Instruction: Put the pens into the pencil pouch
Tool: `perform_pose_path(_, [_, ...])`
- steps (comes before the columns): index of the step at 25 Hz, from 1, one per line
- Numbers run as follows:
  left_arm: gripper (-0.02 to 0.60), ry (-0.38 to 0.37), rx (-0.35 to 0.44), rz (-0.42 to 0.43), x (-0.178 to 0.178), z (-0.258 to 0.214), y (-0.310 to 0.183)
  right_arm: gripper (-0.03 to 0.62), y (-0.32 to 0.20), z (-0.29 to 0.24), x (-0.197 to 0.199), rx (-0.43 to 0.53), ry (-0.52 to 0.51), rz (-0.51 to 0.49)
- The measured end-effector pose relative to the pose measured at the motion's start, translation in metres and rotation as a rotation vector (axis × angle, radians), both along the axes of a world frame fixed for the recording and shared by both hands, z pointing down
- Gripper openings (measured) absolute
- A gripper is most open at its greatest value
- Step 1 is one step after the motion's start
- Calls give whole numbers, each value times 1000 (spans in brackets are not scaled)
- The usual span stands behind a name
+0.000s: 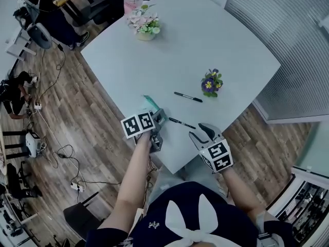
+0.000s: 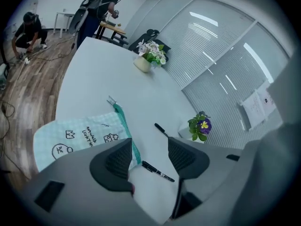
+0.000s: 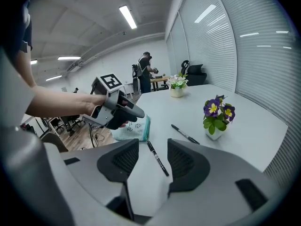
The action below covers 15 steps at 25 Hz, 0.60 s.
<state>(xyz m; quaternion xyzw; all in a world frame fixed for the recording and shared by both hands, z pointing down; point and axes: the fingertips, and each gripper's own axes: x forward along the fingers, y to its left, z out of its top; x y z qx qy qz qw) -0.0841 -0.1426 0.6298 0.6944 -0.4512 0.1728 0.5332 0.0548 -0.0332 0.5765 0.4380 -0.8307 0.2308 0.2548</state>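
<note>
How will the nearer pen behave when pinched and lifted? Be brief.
The nearer pen is thin and round, so a sideways nudge would probably roll it. It looks stiff and light, likely an easy lift. Lying flat on the smooth table, it may slip.

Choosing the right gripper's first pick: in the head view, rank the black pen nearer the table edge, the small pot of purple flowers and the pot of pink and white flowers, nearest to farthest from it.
1. The nearer black pen, just left of the right gripper.
2. The small pot of purple flowers, ahead and slightly right.
3. The pot of pink and white flowers, far ahead on the left.
</note>
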Motion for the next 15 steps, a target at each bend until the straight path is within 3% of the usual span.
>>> perform_pose_path(7, [249, -81, -98, -49, -7, 43, -11, 190, -3, 14, 3, -30, 9, -46])
perform_pose_path(15, [242, -205, -155, -19, -8, 74, -14, 192, -6, 23, 4, -44, 9, -54])
